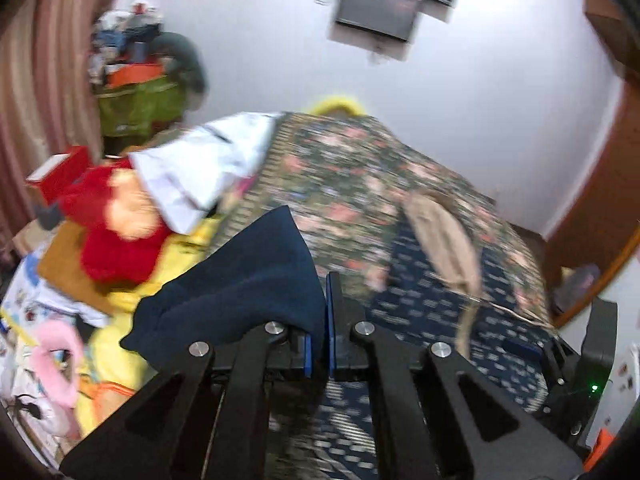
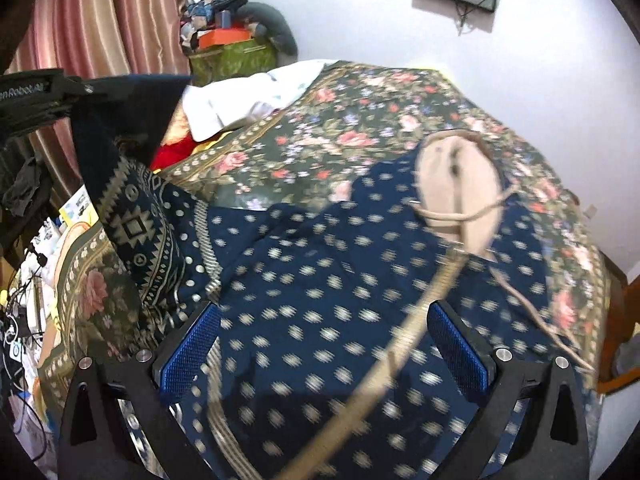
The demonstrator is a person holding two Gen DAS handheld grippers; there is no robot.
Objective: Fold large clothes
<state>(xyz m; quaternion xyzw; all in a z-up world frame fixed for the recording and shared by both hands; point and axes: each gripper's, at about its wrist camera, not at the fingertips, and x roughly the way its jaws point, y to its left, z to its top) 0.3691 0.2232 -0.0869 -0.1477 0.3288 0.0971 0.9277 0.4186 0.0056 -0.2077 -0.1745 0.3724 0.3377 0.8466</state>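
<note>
While the left gripper [image 1: 318, 344] pinched a corner of the blue cloth [image 2: 320, 300] with its jaws pressed together on it, the right gripper [image 2: 324, 348] hung over the middle with its jaws spread wide and nothing between them. Most of the cloth lay flat on the bed [image 2: 360, 120], on top of the flowery cover. One corner was pulled up on the left side. The cloth looked soft, thin and light, so it would likely bend and sag, not stay stiff. It might slip a little too. A good place to hold it seemed to be the edge or a corner, where the patterned border [image 2: 136, 228] ran.

On the left, the left view showed a pile of toys [image 1: 116, 236] and clothes beside the bed, which the right view mostly hid. That view showed the dark back side of the pinched corner. The right view showed the white spots, the border, and a tan bag [image 2: 456, 196] with a strap lying on the cloth.
</note>
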